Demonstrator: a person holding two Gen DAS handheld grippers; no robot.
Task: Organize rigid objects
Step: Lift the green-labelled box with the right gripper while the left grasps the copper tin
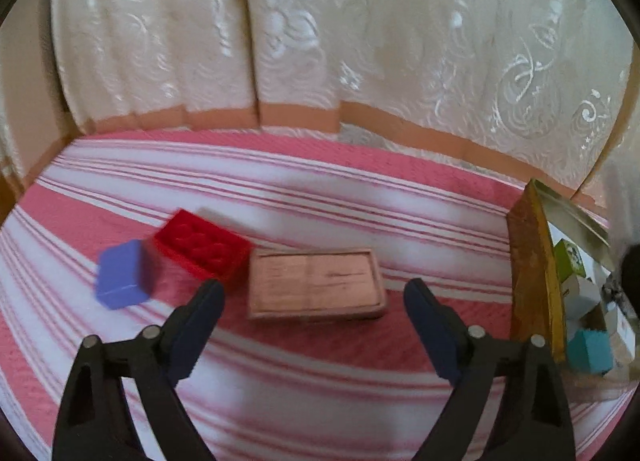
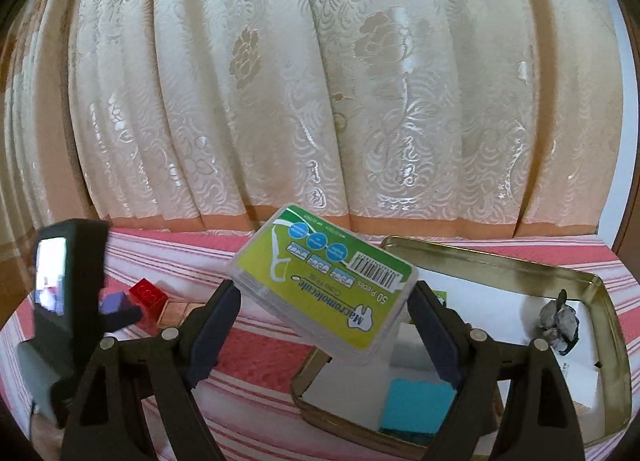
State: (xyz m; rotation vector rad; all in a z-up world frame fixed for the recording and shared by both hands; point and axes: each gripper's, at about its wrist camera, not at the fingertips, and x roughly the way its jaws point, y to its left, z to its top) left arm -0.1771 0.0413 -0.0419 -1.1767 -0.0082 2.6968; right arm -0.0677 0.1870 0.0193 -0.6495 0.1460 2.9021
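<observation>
Right tool [image 2: 324, 297] is closed on a green-labelled plastic box [image 2: 324, 285], one pad on each short side; the box is held tilted, raised above the near left corner of a gold metal tin [image 2: 600, 289]. Inside the tin, below and ahead of the tool: a teal block [image 2: 416, 407], white boxes, and a small grey object [image 2: 558, 321] at the far right, too small to identify. The held box hides part of the tin interior.

Left tool [image 1: 314, 291] is wide open and holds nothing. Directly ahead, between its fingertips, a flat pink case [image 1: 314, 285] lies on the pink-and-white striped cloth [image 1: 320, 381] covering the desk. Ahead to the left sits a red studded brick [image 1: 202, 245], with a blue-violet block [image 1: 120, 275] just beside it, further left; motion blur makes it unclear whether the two touch. To the right, the tin's side wall [image 1: 534, 273] blocks most of its contents.

A cream patterned curtain [image 2: 320, 81] hangs behind the desk. The left device [image 2: 68, 301] appears at the left of the right-wrist view.
</observation>
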